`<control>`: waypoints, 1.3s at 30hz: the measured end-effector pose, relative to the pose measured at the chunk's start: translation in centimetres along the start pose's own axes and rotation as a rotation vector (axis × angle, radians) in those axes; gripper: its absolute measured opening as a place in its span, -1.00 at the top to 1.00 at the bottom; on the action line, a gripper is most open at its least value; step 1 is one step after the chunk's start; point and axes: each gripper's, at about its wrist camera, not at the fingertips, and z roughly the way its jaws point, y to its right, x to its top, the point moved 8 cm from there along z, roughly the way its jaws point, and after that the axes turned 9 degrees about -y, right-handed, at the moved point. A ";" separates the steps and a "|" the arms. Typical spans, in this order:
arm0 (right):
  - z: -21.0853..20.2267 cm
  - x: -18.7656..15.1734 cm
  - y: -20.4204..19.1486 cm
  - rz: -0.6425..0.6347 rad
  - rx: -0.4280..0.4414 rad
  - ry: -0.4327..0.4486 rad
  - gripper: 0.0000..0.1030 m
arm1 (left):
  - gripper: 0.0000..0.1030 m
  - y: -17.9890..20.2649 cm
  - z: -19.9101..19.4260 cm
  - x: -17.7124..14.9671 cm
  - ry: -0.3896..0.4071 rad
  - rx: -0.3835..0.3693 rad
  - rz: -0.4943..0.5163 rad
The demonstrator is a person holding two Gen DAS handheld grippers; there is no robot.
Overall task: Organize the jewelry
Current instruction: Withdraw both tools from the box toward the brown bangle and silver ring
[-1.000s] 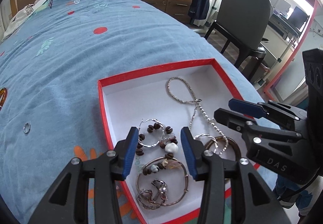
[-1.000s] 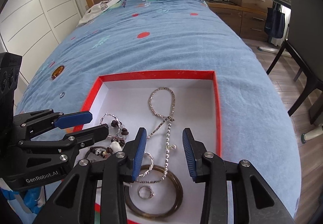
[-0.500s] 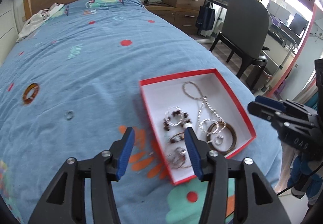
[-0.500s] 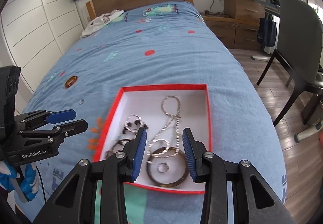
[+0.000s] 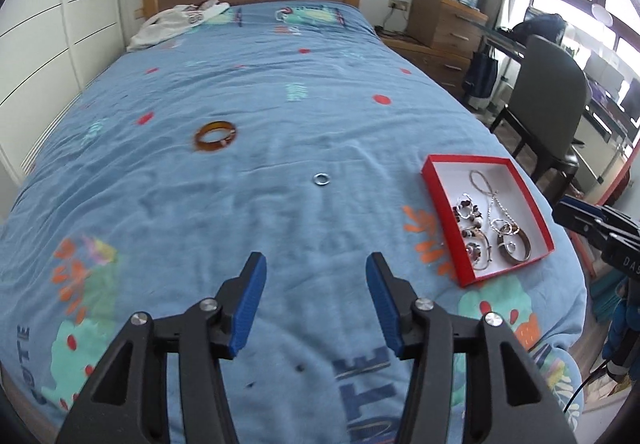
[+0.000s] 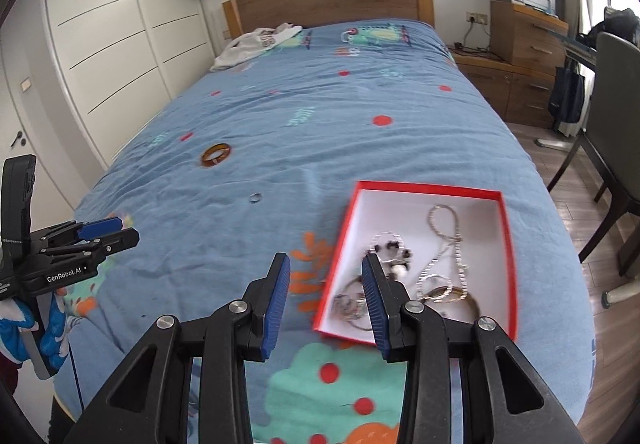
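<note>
A red box (image 5: 434,199) (image 6: 507,228) with a white inside sits on the blue bedspread and holds several necklaces, bracelets and rings. An amber bangle (image 5: 215,136) (image 6: 216,155) and a small silver ring (image 5: 321,179) (image 6: 255,197) lie loose on the bedspread, left of the box. My left gripper (image 5: 316,284) is open and empty, held above the bed's near end, with the ring ahead of it. My right gripper (image 6: 325,284) is open and empty, just left of the box's near corner. Each gripper also shows in the other's view, the left one (image 6: 104,232) and the right one (image 5: 580,217).
White clothing (image 6: 256,41) lies by the wooden headboard. A white wardrobe (image 6: 100,43) lines the left side. A dark chair (image 5: 548,99), a wooden dresser (image 6: 524,51) and a desk stand to the right of the bed.
Both grippers have pulled back and up from the box. The left one has swung left, away from the box; bangle and ring now lie ahead of it. Both stay open.
</note>
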 end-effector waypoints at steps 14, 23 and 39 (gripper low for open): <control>0.1 -0.9 -8.3 -0.069 0.032 -0.003 0.18 | 0.03 -11.0 -3.1 -5.9 -0.015 0.056 -0.119; 5.4 0.6 -10.5 -0.086 0.053 -0.027 0.18 | 0.03 -14.1 -0.2 -5.2 -0.022 0.075 -0.146; 20.7 5.8 -11.7 -0.070 0.107 -0.120 0.33 | 0.03 -18.3 11.0 0.9 -0.101 0.068 -0.196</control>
